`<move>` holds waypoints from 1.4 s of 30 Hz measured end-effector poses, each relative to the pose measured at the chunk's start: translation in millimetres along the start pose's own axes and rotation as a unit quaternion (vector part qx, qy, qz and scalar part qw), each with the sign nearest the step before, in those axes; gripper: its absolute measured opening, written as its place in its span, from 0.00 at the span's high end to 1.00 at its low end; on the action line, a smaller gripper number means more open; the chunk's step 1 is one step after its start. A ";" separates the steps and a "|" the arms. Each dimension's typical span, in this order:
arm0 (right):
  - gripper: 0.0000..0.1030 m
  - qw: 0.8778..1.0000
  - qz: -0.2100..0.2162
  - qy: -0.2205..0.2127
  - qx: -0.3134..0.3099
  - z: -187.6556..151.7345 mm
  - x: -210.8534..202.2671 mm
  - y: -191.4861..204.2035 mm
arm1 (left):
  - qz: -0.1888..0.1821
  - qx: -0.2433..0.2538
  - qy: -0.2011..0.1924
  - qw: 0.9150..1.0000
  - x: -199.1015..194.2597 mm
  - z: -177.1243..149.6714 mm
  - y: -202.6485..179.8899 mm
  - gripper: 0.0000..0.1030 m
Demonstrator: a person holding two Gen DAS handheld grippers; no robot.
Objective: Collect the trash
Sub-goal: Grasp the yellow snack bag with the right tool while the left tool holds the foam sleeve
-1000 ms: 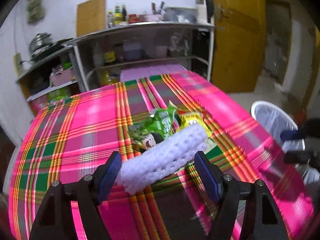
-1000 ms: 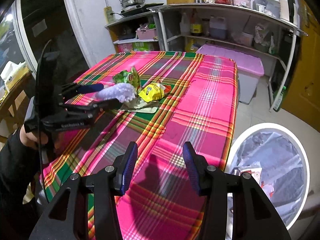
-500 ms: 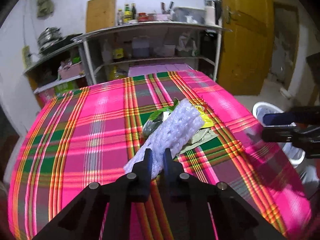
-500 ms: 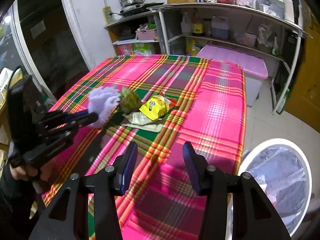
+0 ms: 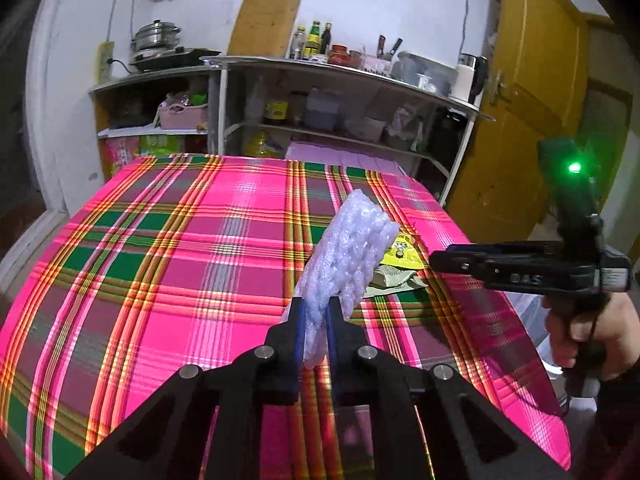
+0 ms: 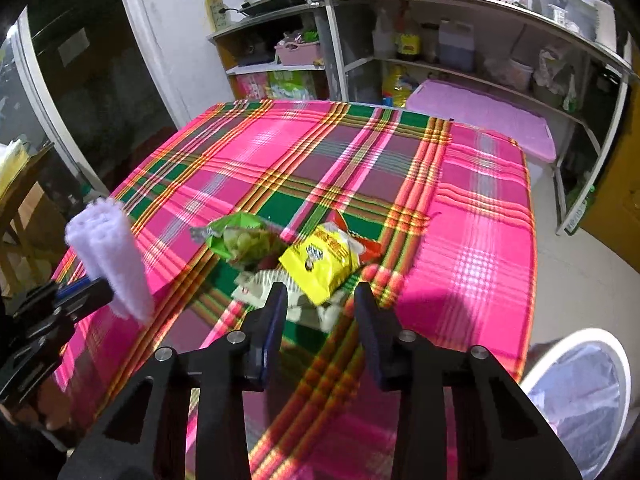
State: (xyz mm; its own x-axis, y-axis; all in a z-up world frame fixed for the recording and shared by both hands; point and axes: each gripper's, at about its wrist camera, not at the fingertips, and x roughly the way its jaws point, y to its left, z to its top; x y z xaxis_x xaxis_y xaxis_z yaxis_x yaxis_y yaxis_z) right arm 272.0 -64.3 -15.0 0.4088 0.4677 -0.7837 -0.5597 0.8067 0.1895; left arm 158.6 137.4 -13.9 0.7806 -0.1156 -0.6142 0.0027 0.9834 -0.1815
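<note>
Kitchen shelving and a yellow door are seen behind a desk (image 5: 160, 264) spread with a pink, green and orange plaid cloth. The left gripper (image 5: 315, 322) is clamped on a white foam net sleeve (image 5: 348, 252), its jaws squeezed together on the lower end so that the sleeve stands up clear of the cloth. The remaining trash lies in a small heap near the middle of the desk: a green snack bag (image 6: 240, 240), a yellow snack bag (image 6: 324, 258) and a pale flattened wrapper (image 6: 272, 286) beneath them, all touching. The right gripper (image 6: 320, 316) is poised just in front of that heap; its jaws are closing, with only the edge of the pale wrapper and the yellow bag's corner seen between them, and nothing is yet pressed. A white lined bin (image 6: 580, 384) stands on the floor beside the desk's near right corner.

The step in hand is judged to be the carrying of the sleeve to the bin while a wrapper is picked up. The sleeve is best kept firmly pinched, since foam springs back. The right jaws should be set over one bag's crumpled edge, low to the cloth, so that the cloth itself is not caught.
</note>
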 end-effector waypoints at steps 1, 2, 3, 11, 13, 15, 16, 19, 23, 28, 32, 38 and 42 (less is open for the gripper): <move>0.65 1.000 0.002 0.002 0.004 2.5 3.5 -0.2 | 0.000 -0.002 -0.001 1.000 -1.7 -0.5 1.5 0.90; 0.65 1.000 0.006 0.004 0.009 5.3 6.5 -0.7 | 0.000 -0.005 -0.002 1.000 -3.3 -1.5 3.5 0.90; 0.65 1.000 0.008 0.004 0.015 7.8 8.5 -1.8 | -0.001 -0.006 -0.002 1.000 -3.4 -1.7 4.7 0.90; 0.43 0.995 0.028 -0.002 0.093 22.7 19.5 -17.4 | -0.002 -0.017 -0.004 1.000 -4.5 -4.5 13.2 0.90; 0.43 0.994 0.031 0.008 0.100 24.3 26.4 -16.3 | -0.002 -0.019 -0.003 1.000 -2.9 -4.4 13.6 0.90; 0.43 0.994 0.025 0.016 0.107 26.0 34.5 -14.6 | -0.002 -0.021 -0.002 1.000 -2.9 -5.2 14.3 0.90; 0.43 0.994 0.018 0.021 0.109 26.3 38.9 -14.3 | -0.002 -0.022 -0.002 1.000 -2.6 -5.6 15.0 0.90; 0.50 0.993 0.010 0.029 0.115 24.7 46.9 -15.3 | -0.003 -0.024 -0.002 1.000 -2.7 -5.6 17.2 0.90; 0.59 0.993 0.011 0.021 0.117 21.8 42.9 -19.8 | -0.001 -0.026 -0.002 1.000 -3.0 -6.3 20.0 0.90; 0.61 0.994 0.011 0.010 0.104 13.8 29.6 -18.3 | 0.001 -0.029 -0.001 1.000 -3.3 -6.5 20.0 0.90; 0.61 0.996 0.009 -0.007 0.087 1.0 8.5 -13.7 | 0.002 -0.032 -0.001 0.999 -5.2 -7.1 17.3 0.90; 0.61 0.997 0.006 -0.030 0.067 -27.6 -29.1 -8.0 | -0.001 -0.037 -0.006 0.999 -16.0 -11.6 2.1 0.90; 0.61 0.998 0.009 -0.047 0.050 -47.4 -57.3 0.7 | -0.010 -0.037 -0.008 0.999 -24.5 -16.3 -15.3 0.90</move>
State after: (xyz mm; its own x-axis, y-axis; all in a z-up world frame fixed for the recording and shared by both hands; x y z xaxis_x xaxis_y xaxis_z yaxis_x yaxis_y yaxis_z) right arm 214.0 -107.6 2.0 0.4672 0.5112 -0.7213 -0.4949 0.8273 0.2658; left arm 129.2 122.8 -8.6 0.7909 -0.1319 -0.5975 -0.0280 0.9677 -0.2507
